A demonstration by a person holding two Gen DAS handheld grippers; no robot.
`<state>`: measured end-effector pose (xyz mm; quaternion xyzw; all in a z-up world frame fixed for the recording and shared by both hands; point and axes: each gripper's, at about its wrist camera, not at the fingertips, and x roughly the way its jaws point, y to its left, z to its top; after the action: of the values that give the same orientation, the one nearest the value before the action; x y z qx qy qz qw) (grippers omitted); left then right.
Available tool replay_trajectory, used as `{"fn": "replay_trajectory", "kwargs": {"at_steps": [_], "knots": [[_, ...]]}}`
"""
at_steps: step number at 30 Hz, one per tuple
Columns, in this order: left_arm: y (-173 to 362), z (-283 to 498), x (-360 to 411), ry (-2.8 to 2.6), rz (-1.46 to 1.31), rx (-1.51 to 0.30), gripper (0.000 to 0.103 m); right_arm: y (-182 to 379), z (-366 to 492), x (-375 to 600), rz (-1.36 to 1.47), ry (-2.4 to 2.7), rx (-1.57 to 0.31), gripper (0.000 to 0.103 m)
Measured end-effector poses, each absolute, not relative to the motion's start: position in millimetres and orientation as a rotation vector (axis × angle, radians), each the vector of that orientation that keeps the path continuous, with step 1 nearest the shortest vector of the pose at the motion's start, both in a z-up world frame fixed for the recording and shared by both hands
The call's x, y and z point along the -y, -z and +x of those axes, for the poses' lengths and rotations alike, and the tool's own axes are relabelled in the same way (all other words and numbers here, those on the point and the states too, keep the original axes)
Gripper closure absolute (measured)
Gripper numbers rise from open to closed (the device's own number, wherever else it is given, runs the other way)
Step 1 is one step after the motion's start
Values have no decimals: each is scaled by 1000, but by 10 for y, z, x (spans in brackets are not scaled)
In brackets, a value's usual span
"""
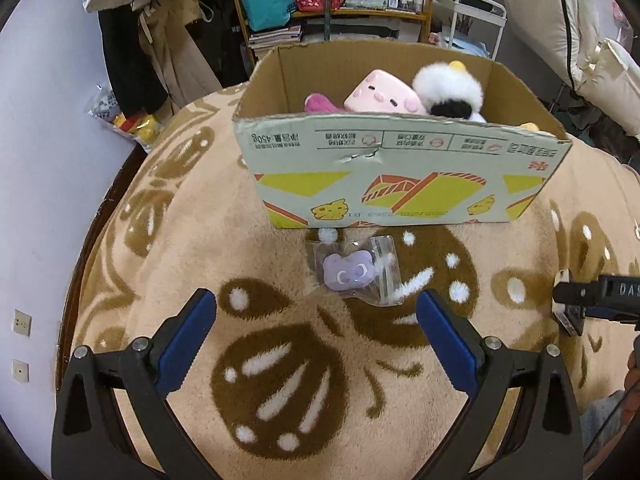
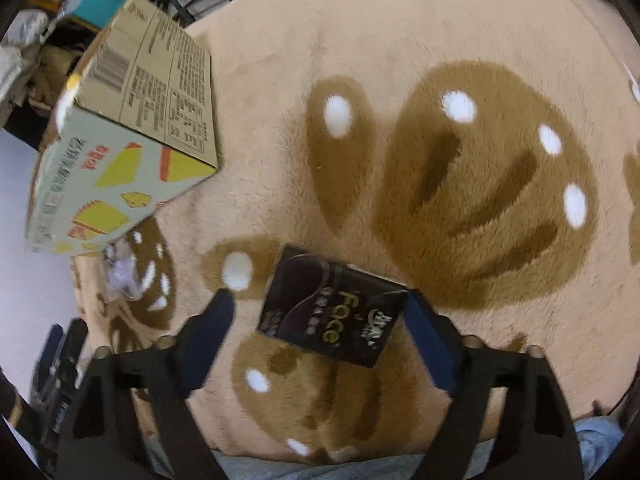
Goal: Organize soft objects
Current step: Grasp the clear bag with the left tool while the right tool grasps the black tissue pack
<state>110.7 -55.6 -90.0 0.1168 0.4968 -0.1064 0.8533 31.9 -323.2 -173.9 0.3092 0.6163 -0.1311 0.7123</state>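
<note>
Two hand-held grippers are spread wide, grasping nothing: the left hand-held gripper (image 1: 316,312) faces a bagged purple plush charm (image 1: 349,273) lying on the brown patterned blanket (image 1: 248,240) before the cardboard box (image 1: 400,176) of plush toys; the right hand-held gripper (image 2: 320,312) straddles a black tissue pack (image 2: 332,312).

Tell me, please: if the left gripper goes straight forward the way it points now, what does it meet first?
Probably the purple toy in its clear bag, lying on the blanket ahead of the open left gripper. The cardboard box stands behind it. Depth is uncertain.
</note>
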Motion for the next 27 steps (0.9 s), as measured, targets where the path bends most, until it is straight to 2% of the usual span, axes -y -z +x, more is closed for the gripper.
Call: {"fn": "replay_trajectory", "kwargs": {"at_steps": [2,8,10,20,27], "knots": [[955,1156,575,218,247,-1061,4,1748,347,3191,666,280,-1366,25],[1150,1264,620,239,230,-1113,4,1751,501,3011,566,257,-1377,26],[1189,1276,644,251,235,-1104,4,1759,522,2979,550,250,-1382,32],[1478,1420,752,221,288,-1136,4,1718,648,2865,505,225,-1367,33],[1569,1410,845,227,320,-1089,4,1596,807,2791,444,218,-1356,33]]}}
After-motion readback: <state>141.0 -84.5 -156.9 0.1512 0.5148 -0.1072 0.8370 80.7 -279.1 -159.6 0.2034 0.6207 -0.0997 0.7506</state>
